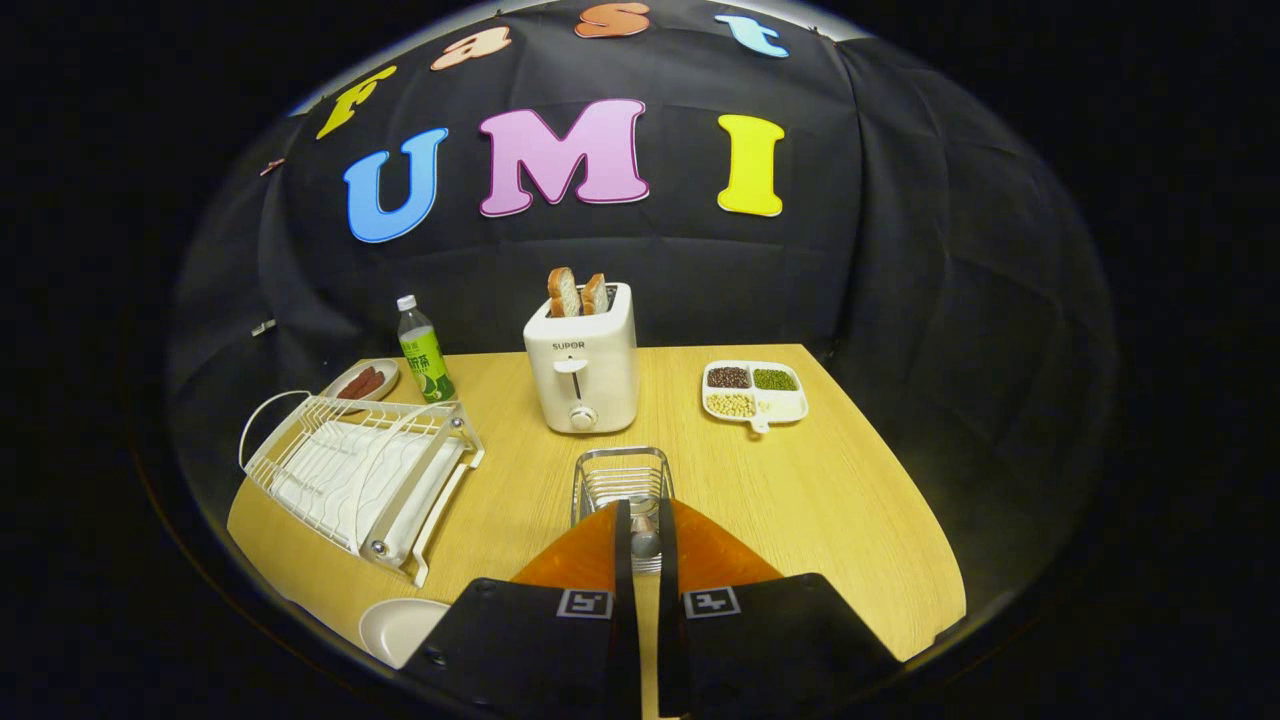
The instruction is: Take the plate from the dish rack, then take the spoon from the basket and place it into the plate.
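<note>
Gripper (640,530) seemingly clamps spoon (644,541) over basket (621,478); plate (398,628) bare.

The gripper (645,520) is sitting with its fingers nearly together around a spoon (644,542) at the wire basket (620,480). A toaster (583,365) is blocking the way straight beyond, and the dish rack (360,475) is crowding the left (a plate (400,628) lying near it). Bare table (830,500) is lying open to the right, up to the sectioned tray (755,392).
</note>
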The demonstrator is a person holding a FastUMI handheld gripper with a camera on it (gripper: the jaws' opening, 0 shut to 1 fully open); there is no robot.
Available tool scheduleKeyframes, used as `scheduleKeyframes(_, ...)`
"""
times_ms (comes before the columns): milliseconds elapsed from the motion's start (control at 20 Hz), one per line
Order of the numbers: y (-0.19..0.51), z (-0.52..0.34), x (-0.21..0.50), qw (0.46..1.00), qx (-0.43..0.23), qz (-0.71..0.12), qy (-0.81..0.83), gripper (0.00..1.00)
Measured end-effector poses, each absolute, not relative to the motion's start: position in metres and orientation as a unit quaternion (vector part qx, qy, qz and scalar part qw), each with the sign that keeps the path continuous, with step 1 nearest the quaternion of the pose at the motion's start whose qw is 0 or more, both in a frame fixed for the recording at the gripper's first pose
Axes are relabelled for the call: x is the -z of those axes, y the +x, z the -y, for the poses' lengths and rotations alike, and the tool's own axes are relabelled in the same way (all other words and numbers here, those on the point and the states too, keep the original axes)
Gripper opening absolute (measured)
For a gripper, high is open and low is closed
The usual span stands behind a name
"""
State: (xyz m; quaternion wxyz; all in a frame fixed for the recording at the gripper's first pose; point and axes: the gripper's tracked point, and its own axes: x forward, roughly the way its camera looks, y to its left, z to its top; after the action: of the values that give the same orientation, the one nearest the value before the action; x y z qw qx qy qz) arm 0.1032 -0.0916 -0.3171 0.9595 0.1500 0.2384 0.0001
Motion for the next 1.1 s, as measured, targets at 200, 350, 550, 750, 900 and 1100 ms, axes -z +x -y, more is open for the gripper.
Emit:
scheduleKeyframes(200,0.097,0.102,0.283,0.964,-0.002,-0.224,0.147,0.11)
scheduleKeyframes(350,0.077,0.103,0.251,0.966,-0.011,-0.210,0.150,0.11)
scheduleKeyframes(550,0.034,0.082,0.217,0.968,-0.044,-0.205,0.140,0.11)
scheduleKeyframes(750,-0.008,0.043,0.200,0.961,-0.095,-0.221,0.139,0.11)
scheduleKeyframes(900,-0.034,0.011,0.207,0.952,-0.120,-0.242,0.144,0.11)
scheduleKeyframes(1100,-0.057,-0.024,0.234,0.940,-0.134,-0.274,0.154,0.11)
